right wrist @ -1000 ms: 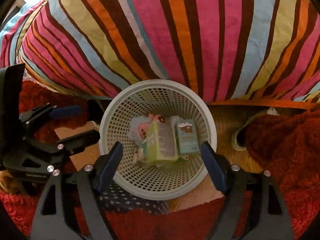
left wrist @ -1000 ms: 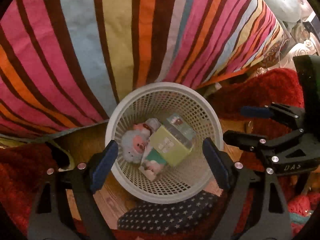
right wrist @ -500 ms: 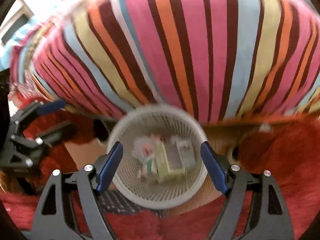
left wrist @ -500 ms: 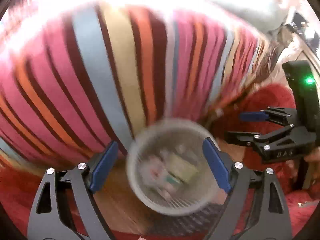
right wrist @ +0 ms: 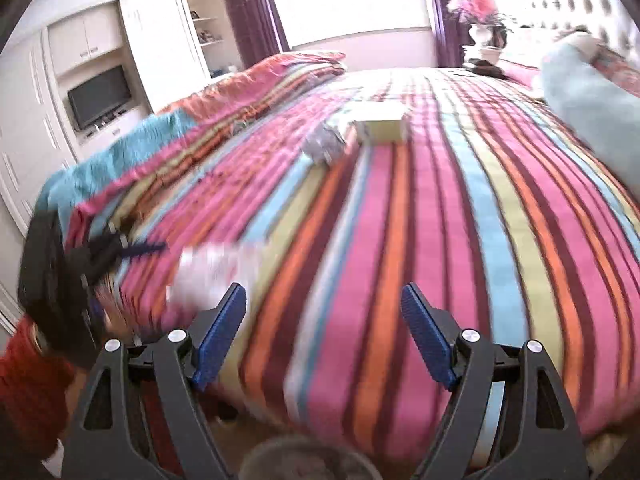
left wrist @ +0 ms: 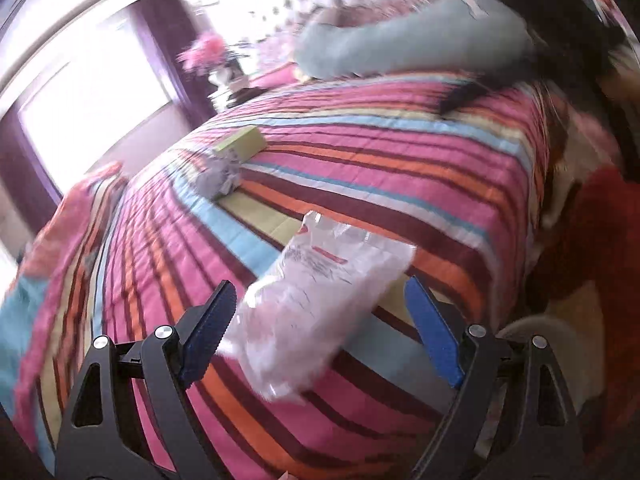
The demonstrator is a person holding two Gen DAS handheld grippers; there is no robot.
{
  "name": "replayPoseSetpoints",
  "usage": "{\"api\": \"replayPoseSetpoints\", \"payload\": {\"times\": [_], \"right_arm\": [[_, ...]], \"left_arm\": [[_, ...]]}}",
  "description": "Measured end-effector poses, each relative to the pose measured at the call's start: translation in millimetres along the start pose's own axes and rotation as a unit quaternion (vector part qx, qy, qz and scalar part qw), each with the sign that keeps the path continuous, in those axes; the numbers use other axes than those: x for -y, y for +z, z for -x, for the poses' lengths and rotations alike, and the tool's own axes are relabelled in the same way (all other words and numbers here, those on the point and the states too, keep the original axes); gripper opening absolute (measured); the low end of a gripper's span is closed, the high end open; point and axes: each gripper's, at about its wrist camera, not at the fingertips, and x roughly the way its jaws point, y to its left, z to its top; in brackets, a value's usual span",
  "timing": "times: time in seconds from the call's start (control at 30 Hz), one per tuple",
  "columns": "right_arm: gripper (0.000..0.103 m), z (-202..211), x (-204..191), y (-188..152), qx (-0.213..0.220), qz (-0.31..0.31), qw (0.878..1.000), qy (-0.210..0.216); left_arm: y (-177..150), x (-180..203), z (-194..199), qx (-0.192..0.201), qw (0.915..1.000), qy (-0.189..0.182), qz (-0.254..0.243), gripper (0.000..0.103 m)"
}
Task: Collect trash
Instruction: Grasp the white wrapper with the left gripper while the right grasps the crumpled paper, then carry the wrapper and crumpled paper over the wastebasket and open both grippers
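A clear crumpled plastic bag [left wrist: 320, 296] lies on the striped bedspread [left wrist: 400, 184], directly ahead of my open, empty left gripper [left wrist: 320, 340]; it also shows blurred in the right wrist view [right wrist: 216, 276]. Farther up the bed lie a grey crumpled wrapper [left wrist: 220, 176] [right wrist: 324, 144] and a yellow-green box [left wrist: 242, 144] [right wrist: 380, 124]. My right gripper [right wrist: 322, 336] is open and empty over the bed's edge. The white basket rim [right wrist: 304, 456] shows blurred below it. The left gripper [right wrist: 100, 252] appears at the left of the right wrist view.
A pale blue pillow [left wrist: 420, 36] lies at the head of the bed. A vase of pink flowers [right wrist: 480, 12] stands beside it. A folded blanket [right wrist: 260, 80] lies at the far side. Red rug [left wrist: 600, 240] covers the floor at the bed's side.
Both grippers have swung up from the basket on the floor to face the bed top. The plastic bag, wrapper and box have come into view. Both stay open.
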Motion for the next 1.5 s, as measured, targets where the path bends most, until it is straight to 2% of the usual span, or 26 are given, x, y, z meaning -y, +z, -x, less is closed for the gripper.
{"api": "replayPoseSetpoints", "payload": {"times": [0.07,0.17,0.27,0.3,0.4,0.47,0.5,0.57,0.6,0.67,0.7,0.73,0.77,0.8,0.83,0.93,1.13,1.27,1.4,1.5], "right_arm": [[0.076,-26.6,-1.9,29.8,0.004,0.012,1.0,0.001],[0.076,-70.4,-11.8,69.8,0.008,0.035,0.999,-0.002],[0.076,-114.4,-17.9,98.5,-0.011,0.049,0.999,-0.014],[0.076,-139.5,-20.6,108.8,-0.022,0.067,0.997,-0.031],[0.076,-179.2,-14.9,123.4,-0.042,0.083,0.994,-0.061],[0.076,-208.5,-2.8,133.9,-0.068,0.052,0.995,-0.042],[0.076,-218.8,0.6,137.2,-0.078,0.037,0.996,-0.036],[0.076,-233.9,2.3,142.1,-0.086,0.029,0.995,-0.042],[0.076,-243.3,3.1,144.0,-0.092,0.028,0.994,-0.044],[0.076,-253.5,4.0,145.7,-0.102,0.022,0.994,-0.042],[0.071,-257.9,4.9,145.0,-0.109,0.015,0.993,-0.034],[0.062,-261.4,5.7,143.3,-0.115,0.007,0.993,-0.031],[0.061,-262.4,5.8,143.5,-0.115,0.002,0.993,-0.031],[0.06,-257.4,5.9,141.2,-0.11,-0.004,0.993,-0.031],[0.059,-254.8,6.4,142.1,-0.108,-0.009,0.994,-0.029],[0.059,-232.5,12.1,135.0,-0.092,-0.023,0.995,-0.025],[0.059,-165.6,26.0,114.5,-0.052,-0.043,0.998,-0.009],[0.059,-108.3,19.9,93.4,-0.009,-0.041,0.999,0.007],[0.059,-39.2,14.0,56.7,0.029,-0.042,0.998,0.025],[0.059,16.8,3.1,12.3,0.04,-0.033,0.998,0.038]], "left_arm": [[3.2,-4.8,-13.0,-0.005,0.9997,-0.015,-0.019,0.084],[7.3,-11.8,-33.0,-0.018,0.9992,-0.028,-0.021,0.084],[10.0,-25.9,-47.0,-0.021,0.9988,-0.043,0.001,0.084],[11.2,-32.3,-52.7,-0.022,0.9982,-0.053,0.015,0.084],[13.0,-44.5,-67.0,-0.03,0.9949,-0.078,0.057,0.084],[10.8,-57.1,-79.5,-0.045,0.9885,-0.097,0.107,0.084],[7.9,-63.9,-86.6,-0.058,0.9827,-0.108,0.139,0.084],[0.1,-79.2,-97.6,-0.083,0.961,-0.148,0.218,0.084],[-3.6,-86.8,-98.0,-0.076,0.9516,-0.161,0.25,0.084],[-4.2,-86.4,-98.6,-0.08,0.9522,-0.163,0.246,0.084],[-2.3,-80.4,-99.3,-0.087,0.9588,-0.152,0.223,0.084],[-1.0,-76.9,-99.5,-0.091,0.9622,-0.141,0.214,0.08],[0.1,-74.6,-98.8,-0.095,0.9637,-0.128,0.214,0.077],[1.2,-74.4,-97.4,-0.097,0.9636,-0.114,0.221,0.063],[0.6,-76.7,-93.7,-0.094,0.9634,-0.108,0.227,0.053],[-2.7,-78.6,-86.8,-0.085,0.9623,-0.097,0.239,0.046],[-9.8,-77.8,-70.4,-0.066,0.9548,-0.094,0.274,0.044],[-5.3,-68.5,-45.0,-0.04,0.9539,-0.09,0.284,0.044],[4.2,-51.5,-13.9,-0.013,0.9547,-0.092,0.283,0.044],[7.9,-24.7,22.4,0.01,0.9564,-0.106,0.272,0.044]]}}
